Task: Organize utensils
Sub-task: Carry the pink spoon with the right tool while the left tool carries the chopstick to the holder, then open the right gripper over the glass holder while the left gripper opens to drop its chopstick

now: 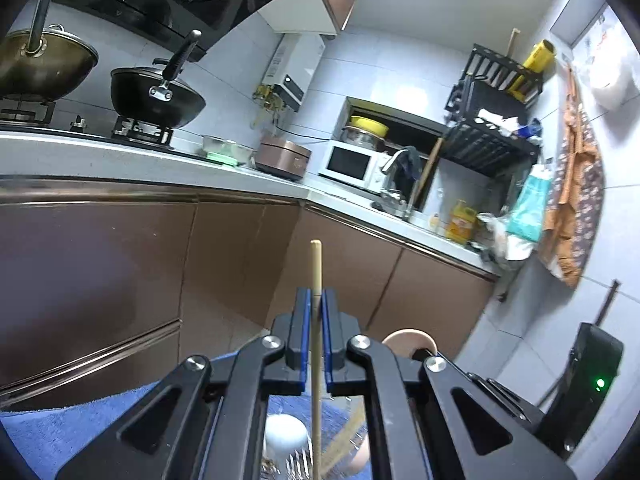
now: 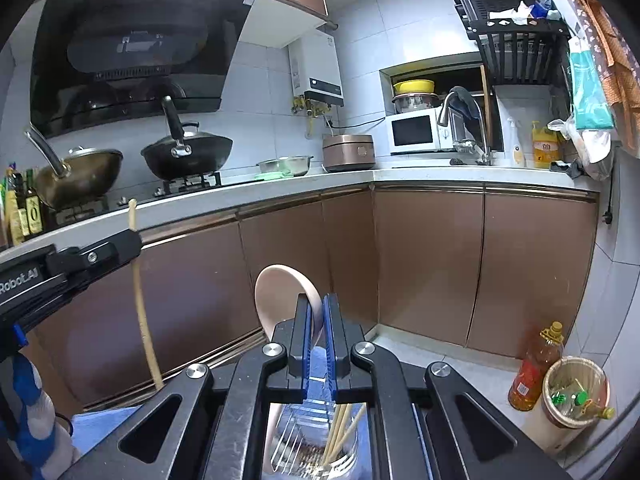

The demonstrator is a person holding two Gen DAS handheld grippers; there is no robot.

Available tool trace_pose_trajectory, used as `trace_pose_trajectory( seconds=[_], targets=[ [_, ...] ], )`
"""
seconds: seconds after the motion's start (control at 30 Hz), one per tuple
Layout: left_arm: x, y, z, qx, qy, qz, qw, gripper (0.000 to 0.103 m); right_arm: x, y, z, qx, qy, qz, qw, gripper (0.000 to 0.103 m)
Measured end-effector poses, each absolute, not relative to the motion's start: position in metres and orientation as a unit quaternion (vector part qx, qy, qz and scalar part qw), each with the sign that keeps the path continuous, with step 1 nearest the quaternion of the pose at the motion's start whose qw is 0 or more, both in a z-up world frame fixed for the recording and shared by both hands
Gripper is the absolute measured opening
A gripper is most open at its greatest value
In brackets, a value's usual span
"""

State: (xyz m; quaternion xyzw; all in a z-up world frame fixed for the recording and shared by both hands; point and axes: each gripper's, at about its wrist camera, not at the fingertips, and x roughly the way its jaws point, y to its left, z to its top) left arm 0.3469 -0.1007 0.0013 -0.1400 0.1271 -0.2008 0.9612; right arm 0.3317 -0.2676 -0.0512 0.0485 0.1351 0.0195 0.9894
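Your left gripper (image 1: pixel 316 300) is clamped on a wooden chopstick (image 1: pixel 316 264), which stands nearly upright between the blue pads, its blunt end poking above the fingertips and its shaft running down past the linkage. From the right wrist view you can see that same stick hanging below the left gripper's black jaws, well off to the left. Your right gripper (image 2: pixel 317 306) is pinched tight on the edge of a pale pink spoon (image 2: pixel 280 292), whose rounded bowl rises up and to the left of the pads. Below your right fingers sits a clear utensil holder (image 2: pixel 308 440) with more chopsticks (image 2: pixel 340 428) leaning inside it, over a blue cloth (image 2: pixel 100 424). Beyond both grippers run the brown cabinet doors (image 2: pixel 432 264) and the white counter (image 2: pixel 440 176), with a black wok (image 2: pixel 188 152) on the stove, a microwave (image 2: pixel 416 134) and a faucet (image 2: pixel 460 120) in the corner. On the floor to your right stand an oil bottle (image 2: pixel 536 368) and a small bin (image 2: pixel 576 392).
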Motion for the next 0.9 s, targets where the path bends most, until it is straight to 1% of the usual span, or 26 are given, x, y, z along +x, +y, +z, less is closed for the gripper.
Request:
trace_pose_trajectory(
  seconds=[0.27, 0.37, 0.5, 0.57, 0.6, 0.63, 0.67, 0.7, 0.8, 0.9],
  targets=[
    [0.363, -0.121, -0.037, -0.133, 0.102, -0.165, 0.972, 0.005, 0.35, -0.266, -0.087, 0.03, 0.134, -0.008, 0.991, 0.007],
    [0.36, -0.128, -0.052, -0.119, 0.081, -0.149, 0.978, 0.005, 0.351, -0.263, -0.101, 0.018, 0.138, -0.019, 0.99, 0.007],
    [0.356, -0.134, -0.071, -0.115, 0.085, -0.154, 0.978, 0.005, 0.347, -0.261, -0.116, 0.013, 0.152, -0.02, 0.988, 0.01],
    [0.353, -0.131, -0.078, -0.121, 0.09, -0.16, 0.975, 0.009, 0.339, -0.262, -0.119, 0.019, 0.152, -0.019, 0.988, 0.01],
    [0.351, -0.13, -0.079, -0.12, 0.092, -0.161, 0.975, 0.012, 0.334, -0.262, -0.119, 0.02, 0.15, -0.019, 0.988, 0.017],
    [0.347, -0.128, -0.078, -0.118, 0.092, -0.163, 0.975, 0.025, 0.33, -0.263, -0.119, 0.021, 0.149, -0.022, 0.988, 0.027],
    [0.344, -0.127, -0.076, -0.118, 0.092, -0.165, 0.975, 0.038, 0.326, -0.263, -0.117, 0.024, 0.147, -0.023, 0.989, 0.031],
    [0.339, -0.124, -0.072, -0.12, 0.091, -0.167, 0.975, 0.041, 0.321, -0.265, -0.115, 0.026, 0.146, -0.023, 0.989, 0.032],
    [0.323, -0.116, -0.056, -0.109, 0.084, -0.168, 0.976, 0.043, 0.305, -0.268, -0.102, 0.031, 0.138, -0.027, 0.99, 0.032],
    [0.301, -0.106, -0.037, -0.092, 0.079, -0.159, 0.98, 0.047, 0.285, -0.273, -0.088, 0.038, 0.131, -0.035, 0.99, 0.035]
  ],
)
